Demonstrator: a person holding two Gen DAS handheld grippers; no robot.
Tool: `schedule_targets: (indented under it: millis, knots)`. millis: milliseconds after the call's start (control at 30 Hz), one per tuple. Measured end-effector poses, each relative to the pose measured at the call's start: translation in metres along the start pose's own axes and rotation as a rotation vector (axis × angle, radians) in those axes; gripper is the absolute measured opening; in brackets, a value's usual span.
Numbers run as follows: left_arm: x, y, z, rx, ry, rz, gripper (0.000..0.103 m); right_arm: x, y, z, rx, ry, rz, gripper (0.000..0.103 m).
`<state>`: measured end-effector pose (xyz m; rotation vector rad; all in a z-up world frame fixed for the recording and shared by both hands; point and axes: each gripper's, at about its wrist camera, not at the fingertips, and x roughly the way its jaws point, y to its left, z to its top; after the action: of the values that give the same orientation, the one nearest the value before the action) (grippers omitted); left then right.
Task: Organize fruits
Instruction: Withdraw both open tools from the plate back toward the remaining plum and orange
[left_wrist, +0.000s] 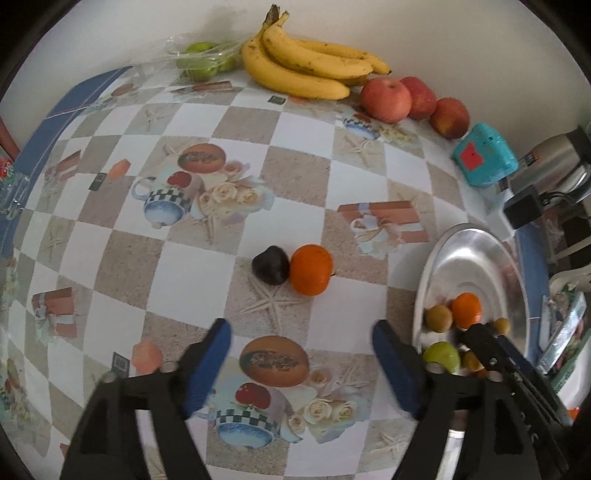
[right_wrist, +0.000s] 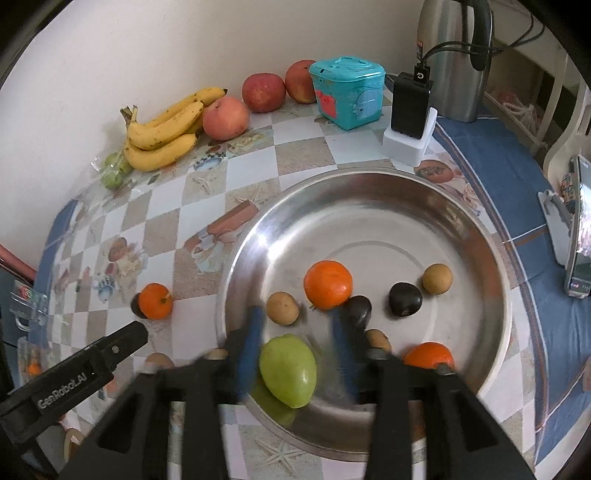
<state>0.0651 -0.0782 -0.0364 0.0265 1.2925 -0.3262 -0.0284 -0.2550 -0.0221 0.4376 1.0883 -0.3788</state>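
A steel bowl (right_wrist: 424, 206) holds two oranges, dark fruits, small brown fruits and a green fruit (right_wrist: 290, 371). My right gripper (right_wrist: 295, 328) is open over the bowl's near side, its blurred fingers either side of the green fruit, not closed on it. An orange (left_wrist: 310, 269) and a dark fruit (left_wrist: 270, 265) lie touching on the checked tablecloth. My left gripper (left_wrist: 301, 334) is open and empty, just short of them. The bowl (left_wrist: 480, 254) is to its right. The loose orange also shows in the right wrist view (right_wrist: 156, 301).
Bananas (left_wrist: 306, 62), three apples (left_wrist: 386, 99) and bagged green fruit (left_wrist: 201, 59) line the wall. A teal box (right_wrist: 347, 90), a black charger on a white base (right_wrist: 410, 110) and a steel flask (right_wrist: 454, 55) stand behind the bowl. The table edge runs at right.
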Motion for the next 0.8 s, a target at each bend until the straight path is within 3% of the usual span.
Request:
schedule_targets:
  millis: [167, 333, 467, 633, 700, 800]
  knots:
    - [0.005, 0.006, -0.001, -0.012, 0.015, 0.038, 0.100, 0.004, 0.003, 0.000, -0.029, 0.003, -0.031, 0.064]
    - [0.005, 0.011, -0.002, -0.026, 0.006, 0.061, 0.102, 0.006, 0.004, -0.001, -0.047, 0.011, -0.048, 0.069]
    - [0.006, 0.014, -0.002, -0.049, -0.003, 0.066, 0.103, 0.008, 0.006, -0.002, -0.070, 0.013, -0.071, 0.082]
    - [0.004, 0.018, -0.001, -0.053, -0.024, 0.091, 0.103, 0.010, 0.008, -0.003, -0.097, 0.010, -0.084, 0.082]
    - [0.004, 0.018, -0.001, -0.054, -0.025, 0.091, 0.103, 0.009, 0.009, -0.003, -0.106, 0.002, -0.094, 0.090]
    - [0.004, 0.017, 0.000, -0.047, -0.025, 0.081, 0.103, 0.008, 0.009, -0.002, -0.114, -0.011, -0.098, 0.091]
